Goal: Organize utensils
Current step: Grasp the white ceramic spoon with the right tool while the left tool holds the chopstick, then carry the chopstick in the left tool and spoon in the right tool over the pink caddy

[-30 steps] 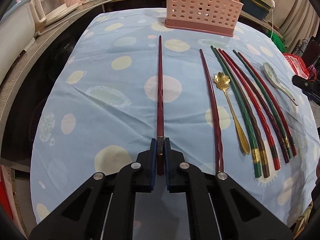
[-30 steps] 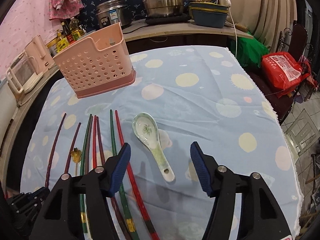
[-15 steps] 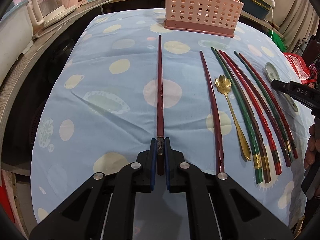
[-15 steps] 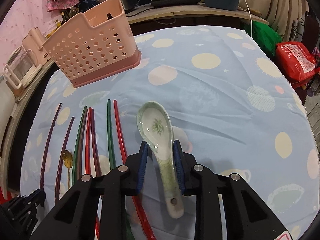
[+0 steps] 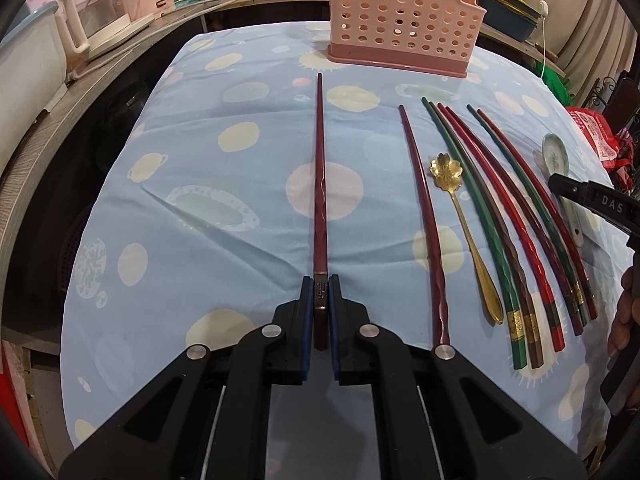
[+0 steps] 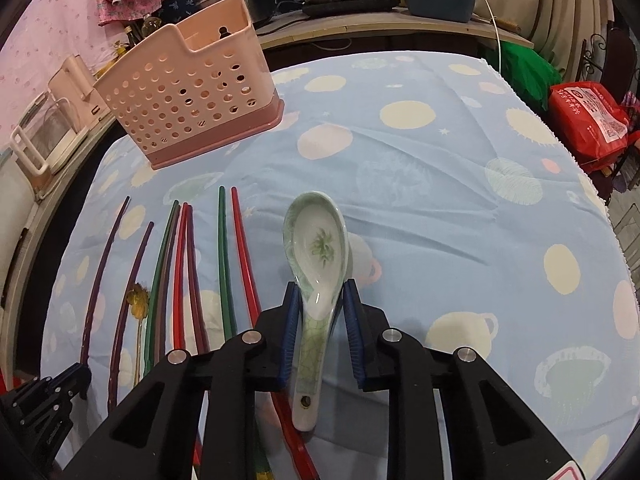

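Left gripper [image 5: 320, 312]: fingers clamped on the butt of the dark red chopstick [image 5: 320, 184], which lies straight on the table [image 5: 192, 168], tip toward the pink basket [image 5: 400, 20]. No change over the last second.
Right gripper [image 6: 320, 320]: a second ago it stood wide open with the ceramic spoon [image 6: 316, 248] ahead of it; now it is lower and straddles the spoon's neck. Fingers closing, spoon between them, the left pad at the handle, a narrow gap at the right pad.
Spoon position: flat on the cloth, bowl toward the basket, right of the chopstick row.
Meaning for the task: judged a grasp nearly complete; lift and transfer to the basket remain. Nothing has been stowed, as far as visible.
Left view only: gold flower spoon [image 5: 464, 216] in full, chopstick butts with gold bands, right gripper's tip over the spoon.
Right view only: finger-to-spoon contact, basket's open top, left gripper's edge at lower left.
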A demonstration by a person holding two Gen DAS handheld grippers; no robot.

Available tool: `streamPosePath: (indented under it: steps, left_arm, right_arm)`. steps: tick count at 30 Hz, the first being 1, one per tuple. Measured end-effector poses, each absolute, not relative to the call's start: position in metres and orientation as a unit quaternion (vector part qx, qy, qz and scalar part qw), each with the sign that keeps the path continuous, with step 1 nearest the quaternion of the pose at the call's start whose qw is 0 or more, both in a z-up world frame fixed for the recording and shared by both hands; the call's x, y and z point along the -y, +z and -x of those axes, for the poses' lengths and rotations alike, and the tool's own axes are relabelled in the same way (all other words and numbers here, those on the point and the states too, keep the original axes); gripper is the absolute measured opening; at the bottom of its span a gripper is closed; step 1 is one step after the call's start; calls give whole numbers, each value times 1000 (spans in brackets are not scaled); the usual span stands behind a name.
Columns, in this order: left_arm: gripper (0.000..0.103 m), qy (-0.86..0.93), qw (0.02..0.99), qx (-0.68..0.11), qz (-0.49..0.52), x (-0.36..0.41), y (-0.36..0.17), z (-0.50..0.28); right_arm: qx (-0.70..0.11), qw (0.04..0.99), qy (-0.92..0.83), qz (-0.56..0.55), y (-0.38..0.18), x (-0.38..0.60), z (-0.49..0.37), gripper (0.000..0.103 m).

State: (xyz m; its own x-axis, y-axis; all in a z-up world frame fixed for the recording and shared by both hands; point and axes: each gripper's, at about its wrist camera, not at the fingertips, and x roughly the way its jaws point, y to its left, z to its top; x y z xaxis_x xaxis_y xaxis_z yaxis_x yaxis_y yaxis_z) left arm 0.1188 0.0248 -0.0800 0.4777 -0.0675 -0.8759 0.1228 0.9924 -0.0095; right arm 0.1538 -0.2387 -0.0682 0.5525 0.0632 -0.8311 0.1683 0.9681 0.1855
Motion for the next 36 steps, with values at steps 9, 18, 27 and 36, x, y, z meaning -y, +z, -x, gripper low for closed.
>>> streamPosePath:
  steps: [9, 18, 27, 36]
  left_arm:
    - [7, -53, 861, -505, -27, -25, -80, -114]
    - [7, -51, 862, -503, -29, -24, -80, -110]
    - [7, -71, 857, -511, 7, -36, -75, -100]
    - [7, -80, 867, -491, 16, -43, -50, -75]
  right_arm:
    - [-472, 866, -20, -164, -66, 249, -131, 24]
    - [-476, 866, -10, -153, -71, 239, -123, 9]
    - [-460, 876, -16, -142, -51, 240, -99, 7]
    - [-424, 894, -25, -145, -10, 250, -63, 7]
